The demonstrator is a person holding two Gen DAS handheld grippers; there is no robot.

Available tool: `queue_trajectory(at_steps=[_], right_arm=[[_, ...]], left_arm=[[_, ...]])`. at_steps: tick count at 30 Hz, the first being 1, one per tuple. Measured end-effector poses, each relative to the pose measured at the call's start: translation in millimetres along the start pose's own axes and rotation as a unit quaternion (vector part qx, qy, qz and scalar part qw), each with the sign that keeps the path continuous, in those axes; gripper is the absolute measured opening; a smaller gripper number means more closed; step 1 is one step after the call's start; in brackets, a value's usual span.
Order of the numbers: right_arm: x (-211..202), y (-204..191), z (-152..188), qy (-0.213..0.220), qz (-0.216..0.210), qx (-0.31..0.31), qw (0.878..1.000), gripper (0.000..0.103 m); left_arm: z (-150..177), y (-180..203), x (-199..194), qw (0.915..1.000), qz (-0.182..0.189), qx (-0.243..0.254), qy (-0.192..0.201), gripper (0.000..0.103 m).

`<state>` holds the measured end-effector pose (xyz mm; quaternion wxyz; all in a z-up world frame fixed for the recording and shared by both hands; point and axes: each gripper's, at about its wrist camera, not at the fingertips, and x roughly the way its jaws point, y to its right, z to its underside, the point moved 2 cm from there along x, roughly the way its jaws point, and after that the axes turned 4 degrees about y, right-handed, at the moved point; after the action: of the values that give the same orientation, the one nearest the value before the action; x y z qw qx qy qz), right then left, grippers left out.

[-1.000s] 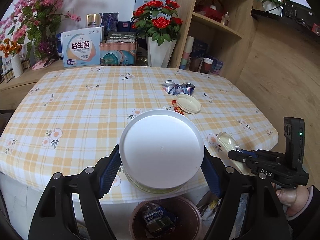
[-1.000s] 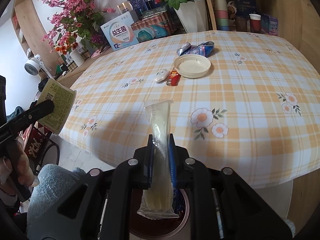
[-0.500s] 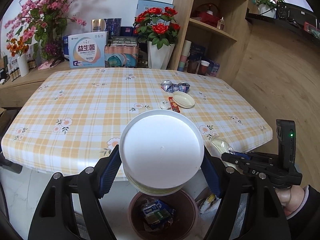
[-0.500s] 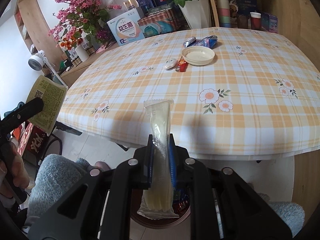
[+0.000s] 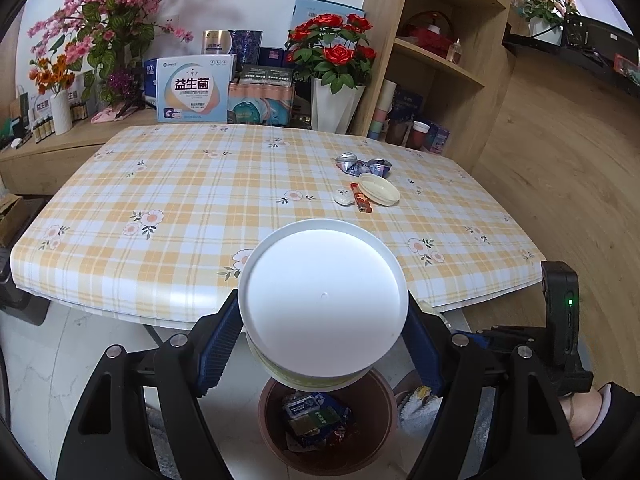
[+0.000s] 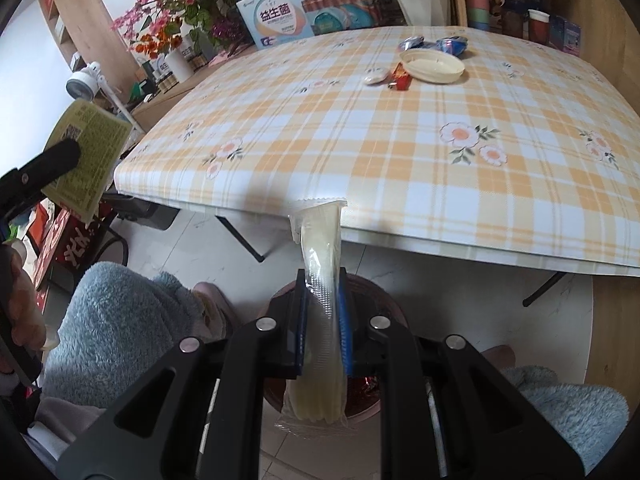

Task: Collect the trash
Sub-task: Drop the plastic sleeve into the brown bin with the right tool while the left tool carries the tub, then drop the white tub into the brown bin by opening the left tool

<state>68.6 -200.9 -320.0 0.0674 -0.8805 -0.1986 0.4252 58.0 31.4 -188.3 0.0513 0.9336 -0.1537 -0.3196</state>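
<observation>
My left gripper (image 5: 322, 344) is shut on a round white tub (image 5: 322, 300) with a yellow-green label, held above a brown trash bin (image 5: 276, 436) that holds wrappers. The tub also shows at the left of the right wrist view (image 6: 86, 156). My right gripper (image 6: 323, 324) is shut on a clear packet of plastic cutlery (image 6: 322, 280), over the same bin (image 6: 370, 400). On the plaid table (image 5: 200, 208) lie a cream lid (image 5: 379, 189), a red wrapper (image 5: 361, 203), a small white piece (image 5: 344, 197) and crushed foil packs (image 5: 362, 163).
The table's front edge (image 6: 440, 240) is just ahead of both grippers. Table legs (image 6: 240, 240) stand beneath it. Boxes and flower vases (image 5: 336, 104) line the back. A wooden shelf (image 5: 436, 60) stands at right. My blue fleece legs (image 6: 120, 320) flank the bin.
Both grippers have drawn back from the table and dropped lower, each with its load. The bin now lies below them and the table edge is farther ahead.
</observation>
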Motion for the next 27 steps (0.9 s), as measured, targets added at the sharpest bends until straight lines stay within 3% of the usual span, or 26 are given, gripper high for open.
queue_trajectory(at_steps=[2, 7, 12, 15, 17, 18, 27], right_arm=[[1, -4, -1, -0.001, 0.001, -0.006, 1.0, 0.026], [1, -7, -2, 0.004, 0.009, -0.02, 1.0, 0.028], [-5, -3, -8, 0.018, 0.024, -0.023, 0.999, 0.043], [-10, 0, -14, 0.034, 0.043, -0.031, 0.998, 0.062], [-15, 4, -18, 0.051, 0.056, -0.03, 0.997, 0.088], [-19, 7, -21, 0.063, 0.065, -0.027, 0.996, 0.092], [-43, 26, -40, 0.104, 0.107, -0.012, 0.989, 0.097]], left_arm=[[0, 0, 0, 1.0, 0.0, -0.001, 0.001, 0.074], [0, -2, 2, 1.0, 0.001, -0.003, -0.003, 0.074], [1, 0, 4, 1.0, 0.003, -0.002, -0.006, 0.074], [1, 2, 5, 1.0, 0.005, -0.001, -0.006, 0.074], [3, 3, 6, 0.9999, 0.007, -0.002, -0.009, 0.074], [3, 4, 7, 0.9999, 0.008, -0.002, -0.011, 0.074], [11, 14, 14, 0.9995, 0.017, 0.008, -0.024, 0.074]])
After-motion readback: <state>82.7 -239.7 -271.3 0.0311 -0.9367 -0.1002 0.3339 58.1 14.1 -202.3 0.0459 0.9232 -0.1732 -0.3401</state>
